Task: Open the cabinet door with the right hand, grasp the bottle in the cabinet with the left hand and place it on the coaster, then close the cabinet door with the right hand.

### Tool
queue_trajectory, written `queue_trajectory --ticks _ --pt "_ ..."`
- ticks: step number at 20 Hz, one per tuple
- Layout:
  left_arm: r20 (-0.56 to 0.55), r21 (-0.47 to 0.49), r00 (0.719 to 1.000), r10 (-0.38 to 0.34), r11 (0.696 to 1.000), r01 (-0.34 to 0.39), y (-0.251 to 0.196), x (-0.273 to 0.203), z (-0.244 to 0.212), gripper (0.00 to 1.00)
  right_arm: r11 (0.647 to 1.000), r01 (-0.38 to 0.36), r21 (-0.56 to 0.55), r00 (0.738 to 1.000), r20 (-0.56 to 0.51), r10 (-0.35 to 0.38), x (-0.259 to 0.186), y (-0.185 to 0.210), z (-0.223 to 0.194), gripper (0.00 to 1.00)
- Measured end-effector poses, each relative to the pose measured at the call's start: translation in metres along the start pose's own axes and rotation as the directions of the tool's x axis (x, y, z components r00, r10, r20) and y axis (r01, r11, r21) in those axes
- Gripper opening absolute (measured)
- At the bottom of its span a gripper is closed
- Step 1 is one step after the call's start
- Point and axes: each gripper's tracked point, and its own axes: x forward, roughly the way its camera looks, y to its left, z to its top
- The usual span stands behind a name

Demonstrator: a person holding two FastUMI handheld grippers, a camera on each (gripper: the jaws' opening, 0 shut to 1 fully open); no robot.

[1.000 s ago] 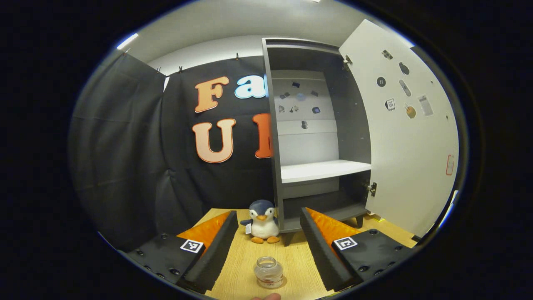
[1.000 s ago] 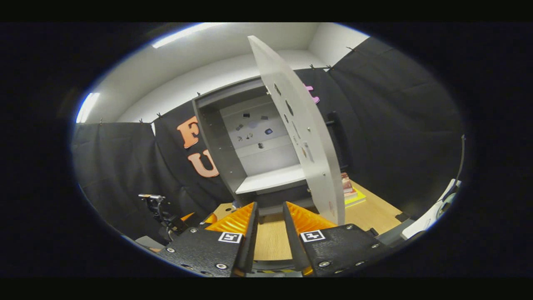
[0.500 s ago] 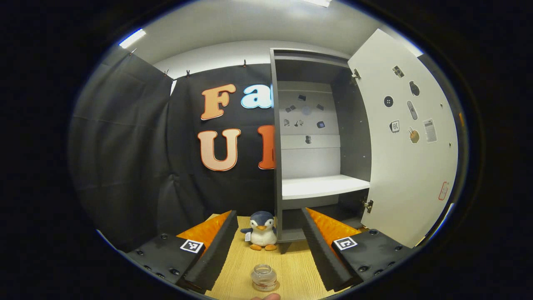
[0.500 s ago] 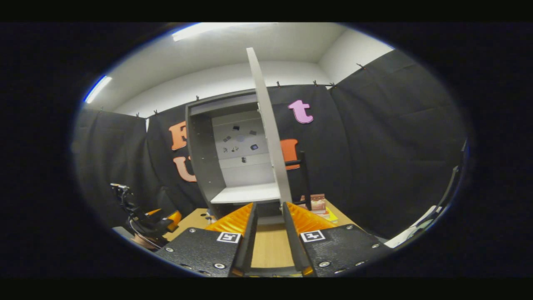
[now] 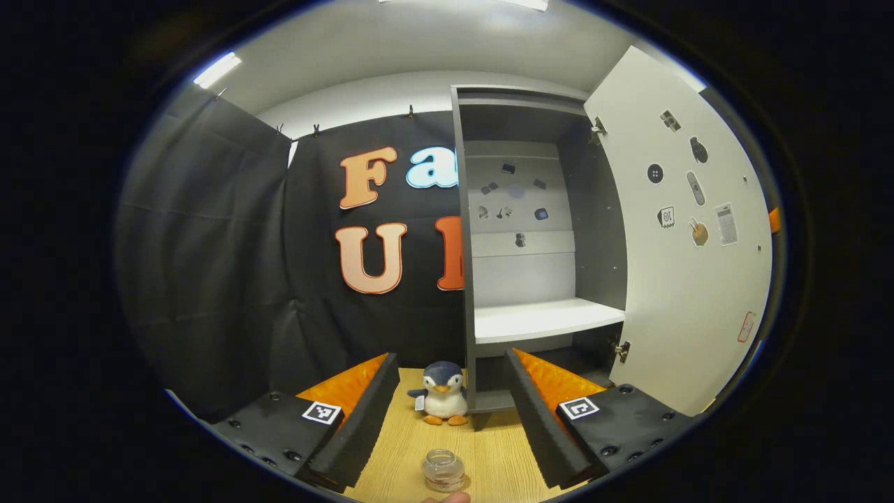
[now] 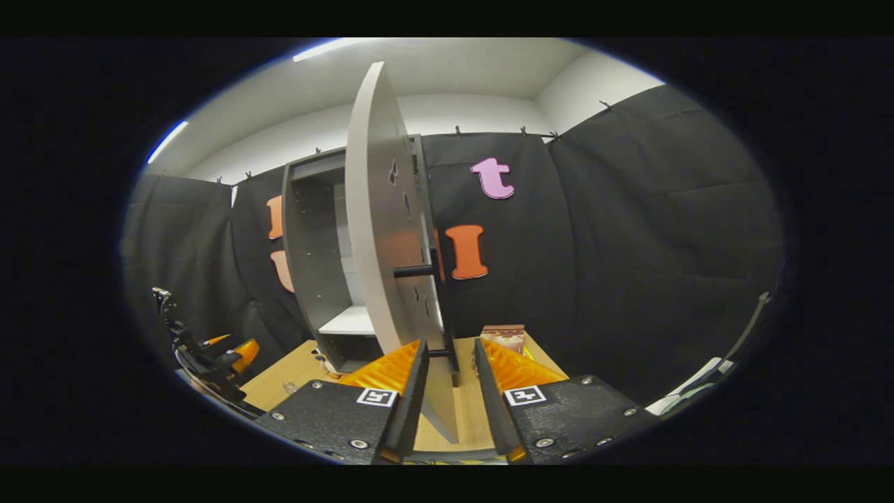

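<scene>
The cabinet door point(image 5: 688, 279) stands wide open at the right of the left gripper view, so the opening step looks complete. The cabinet point(image 5: 538, 230) fills the upper middle of that view, and its white shelf point(image 5: 545, 321) is bare. The bottle point(image 5: 443, 470), a small clear jar with no lid showing, stands upright on the wooden table point(image 5: 489, 454) at the bottom centre of the view, well apart from the cabinet; a faint darker ring under its base may be the coaster, though it is too small to tell for sure. The left gripper point(image 5: 447, 409) hangs above the bottle with its fingers spread wide and nothing between them, so the placing step appears done. A plush penguin point(image 5: 441, 402) sits just beside the cabinet's lower left corner. In the right gripper view the door point(image 6: 387, 258) is seen nearly edge-on in the middle of the frame, its lower corner reaching down between the fingers of the right gripper point(image 6: 450, 398), which are parted and do not clearly press on the panel. The door's dark handle point(image 6: 419, 269) juts out higher up. What is left, by this judgement, is swinging the door shut with the right hand.
</scene>
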Motion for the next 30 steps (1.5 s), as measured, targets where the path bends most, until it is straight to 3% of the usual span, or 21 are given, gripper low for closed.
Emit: queue_trajectory --ticks 2,3,5,6,7,9,11,13,14,16,17,20,21,22,25,26,27,30 --pt "0.005 0.012 1.000 0.015 1.000 -0.015 0.006 0.000 0.000 0.98 1.000 0.002 -0.007 1.000 -0.002 -0.002 0.006 -0.003 -0.003 0.42" --pt "0.002 0.019 1.000 0.025 1.000 -0.025 0.010 0.000 -0.001 0.98 1.000 0.005 -0.007 1.000 -0.008 -0.005 0.007 -0.002 -0.004 0.47" --pt "0.000 0.024 0.999 0.036 0.999 -0.036 0.015 0.003 -0.002 0.98 0.999 0.004 -0.032 1.000 -0.008 -0.005 0.005 0.003 -0.004 0.44" --pt "-0.002 0.025 0.999 0.038 0.999 -0.038 0.017 0.004 -0.002 0.98 0.999 0.001 -0.049 1.000 -0.007 -0.002 0.005 0.004 -0.003 0.50" --pt "-0.006 0.023 0.999 0.041 0.999 -0.040 0.018 0.006 -0.004 1.00 0.999 -0.005 -0.054 1.000 -0.010 0.005 0.004 0.008 -0.004 0.44" --pt "-0.007 0.017 0.999 0.040 0.999 -0.040 0.019 0.008 -0.003 0.98 0.999 -0.029 -0.043 1.000 -0.010 0.029 0.004 0.019 -0.005 0.39" --pt "-0.006 0.021 0.999 0.040 0.999 -0.040 0.021 0.010 -0.002 0.98 0.998 -0.056 -0.034 0.998 -0.006 0.056 0.005 0.033 -0.007 0.44" --pt "0.002 0.024 0.999 0.036 0.999 -0.036 0.023 0.011 0.001 0.98 0.996 -0.079 -0.041 0.997 -0.004 0.079 0.008 0.047 -0.009 0.44" --pt "0.005 0.024 0.999 0.038 0.999 -0.038 0.025 0.011 0.002 0.98 0.995 -0.091 -0.041 0.996 -0.005 0.091 0.009 0.054 -0.010 0.39" --pt "0.007 0.021 0.999 0.042 0.999 -0.042 0.032 0.011 0.003 0.98 0.992 -0.119 -0.033 0.993 -0.010 0.119 0.011 0.070 -0.014 0.44" --pt "0.008 0.019 0.999 0.046 0.999 -0.046 0.036 0.011 0.004 0.98 0.990 -0.137 -0.030 0.991 -0.013 0.137 0.015 0.079 -0.013 0.39" --pt "0.001 0.017 0.998 0.060 0.998 -0.060 0.050 0.012 0.002 1.00 0.982 -0.187 -0.021 0.982 -0.015 0.187 0.021 0.105 -0.017 0.39" --pt "-0.001 0.015 0.998 0.064 0.998 -0.064 0.055 0.013 0.002 1.00 0.980 -0.197 -0.023 0.980 -0.015 0.197 0.025 0.112 -0.017 0.45" --pt "-0.005 0.015 0.998 0.070 0.997 -0.070 0.060 0.015 0.000 0.98 0.979 -0.202 -0.028 0.979 -0.016 0.202 0.030 0.119 -0.018 0.39" --pt "-0.008 0.013 0.996 0.087 0.996 -0.087 0.076 0.015 -0.001 1.00 0.971 -0.235 -0.041 0.972 -0.021 0.234 0.039 0.140 -0.020 0.39" --pt "-0.011 0.012 0.995 0.094 0.996 -0.094 0.082 0.015 -0.002 0.97 0.968 -0.249 -0.036 0.968 -0.024 0.248 0.043 0.146 -0.021 0.46" --pt "-0.017 0.011 0.995 0.102 0.995 -0.102 0.088 0.018 -0.005 1.00 0.965 -0.259 -0.027 0.966 -0.030 0.259 0.047 0.152 -0.023 0.40" --pt "-0.029 0.010 0.992 0.126 0.992 -0.125 0.106 0.024 -0.011 0.98 0.955 -0.297 -0.014 0.955 -0.033 0.296 0.064 0.172 -0.027 0.53"
